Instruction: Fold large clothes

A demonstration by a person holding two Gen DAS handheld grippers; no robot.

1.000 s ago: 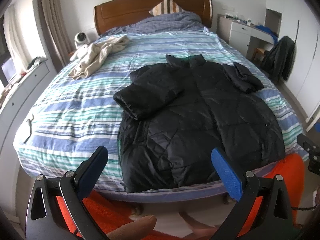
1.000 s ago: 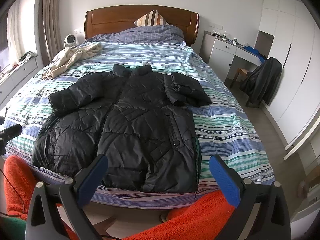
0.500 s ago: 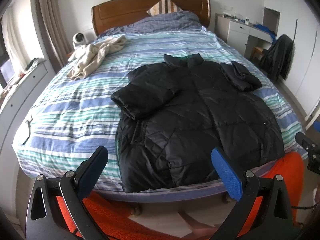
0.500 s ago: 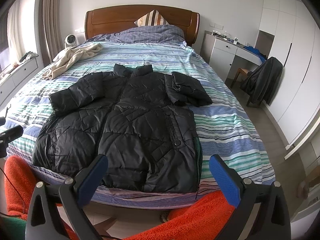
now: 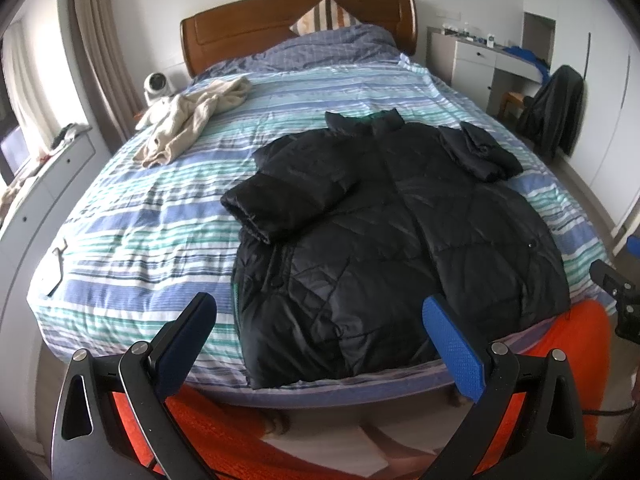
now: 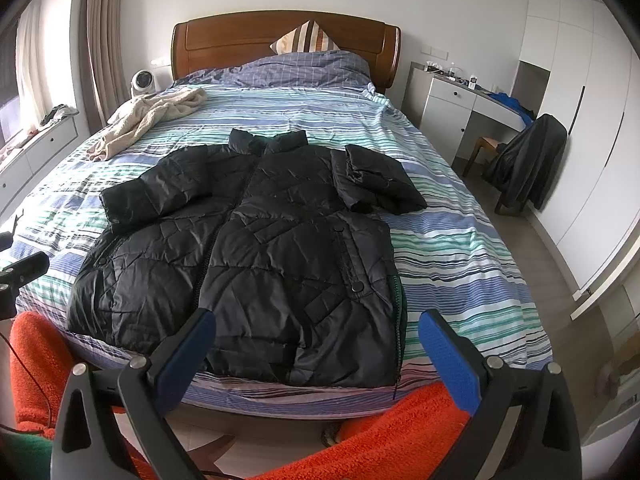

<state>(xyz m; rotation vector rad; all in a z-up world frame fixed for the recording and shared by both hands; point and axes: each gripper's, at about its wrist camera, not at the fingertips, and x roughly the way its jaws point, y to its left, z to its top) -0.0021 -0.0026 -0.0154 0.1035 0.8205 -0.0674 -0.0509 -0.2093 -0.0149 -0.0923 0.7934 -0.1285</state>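
Observation:
A large black quilted puffer jacket (image 5: 384,232) lies face up at the foot of the striped bed (image 5: 132,236). It also shows in the right wrist view (image 6: 256,252). Its left sleeve (image 5: 288,192) is folded in across the chest edge. Its right sleeve (image 6: 376,184) is bunched beside the shoulder. My left gripper (image 5: 320,344) is open and empty, held off the bed's foot over the jacket's lower left hem. My right gripper (image 6: 316,348) is open and empty over the lower right hem.
A beige garment (image 5: 188,120) lies crumpled at the bed's far left. A wooden headboard (image 6: 280,36) and pillows stand at the back. A white desk (image 6: 460,100) and a chair draped with a dark coat (image 6: 528,160) stand right. A small fan (image 5: 158,86) sits left.
The left wrist view has shifted slightly, so the jacket sits a little lower and more central. The jacket itself has not moved. Both grippers remain open.

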